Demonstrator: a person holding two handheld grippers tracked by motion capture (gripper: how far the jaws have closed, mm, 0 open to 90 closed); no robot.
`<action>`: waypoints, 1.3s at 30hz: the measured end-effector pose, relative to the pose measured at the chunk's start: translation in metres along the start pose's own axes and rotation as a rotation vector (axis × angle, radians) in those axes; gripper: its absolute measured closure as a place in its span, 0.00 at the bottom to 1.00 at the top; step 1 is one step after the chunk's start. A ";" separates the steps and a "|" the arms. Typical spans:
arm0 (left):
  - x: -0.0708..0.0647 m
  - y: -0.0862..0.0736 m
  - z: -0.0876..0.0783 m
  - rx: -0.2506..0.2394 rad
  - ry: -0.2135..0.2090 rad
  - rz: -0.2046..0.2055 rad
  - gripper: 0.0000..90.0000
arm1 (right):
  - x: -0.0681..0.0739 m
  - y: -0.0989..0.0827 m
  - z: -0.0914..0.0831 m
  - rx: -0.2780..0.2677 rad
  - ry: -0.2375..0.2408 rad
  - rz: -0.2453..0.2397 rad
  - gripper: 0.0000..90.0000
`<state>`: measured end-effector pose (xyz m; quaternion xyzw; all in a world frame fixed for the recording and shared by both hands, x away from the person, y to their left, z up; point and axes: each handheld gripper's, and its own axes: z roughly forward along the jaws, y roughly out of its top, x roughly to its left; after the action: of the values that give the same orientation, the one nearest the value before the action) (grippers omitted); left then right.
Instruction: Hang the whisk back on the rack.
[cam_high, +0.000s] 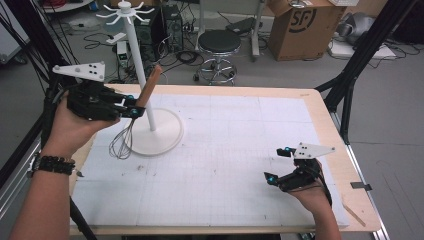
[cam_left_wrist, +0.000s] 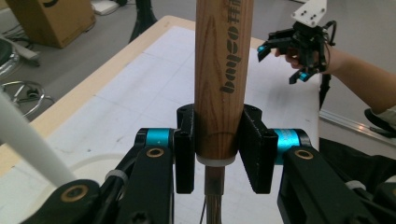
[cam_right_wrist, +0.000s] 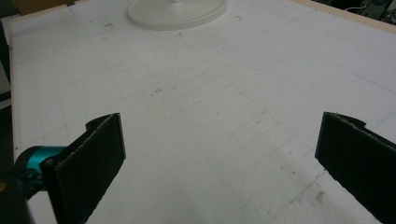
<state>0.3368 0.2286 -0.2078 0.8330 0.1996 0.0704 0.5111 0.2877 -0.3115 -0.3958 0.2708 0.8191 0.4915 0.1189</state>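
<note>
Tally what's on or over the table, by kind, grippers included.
Whisk, held by its wooden handle: 1
White hook stand: 1
Grippers: 2, the left gripper and the right gripper
Total: 4

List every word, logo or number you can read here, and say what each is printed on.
"bayeo", dark letters running along the wooden whisk handle; the characters after it are cut off at the frame's top and unreadable.
"SF", a round dark logo on the cardboard box on the floor behind the table.
Nothing else is readable.

Even indoor light, soft shadows, slightly blurry
</note>
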 end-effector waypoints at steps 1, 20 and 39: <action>0.001 0.001 -0.003 -0.001 0.012 0.000 0.77 | 0.000 0.000 0.000 0.000 0.001 0.000 0.00; 0.026 0.019 -0.057 -0.077 0.130 -0.038 0.77 | 0.000 0.000 -0.001 -0.002 0.001 0.007 0.00; 0.049 0.025 -0.073 -0.075 0.219 -0.099 0.77 | -0.001 -0.003 -0.004 -0.003 -0.008 0.013 0.00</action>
<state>0.3645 0.2993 -0.1561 0.7897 0.2923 0.1433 0.5200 0.2855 -0.3157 -0.3962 0.2779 0.8162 0.4923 0.1194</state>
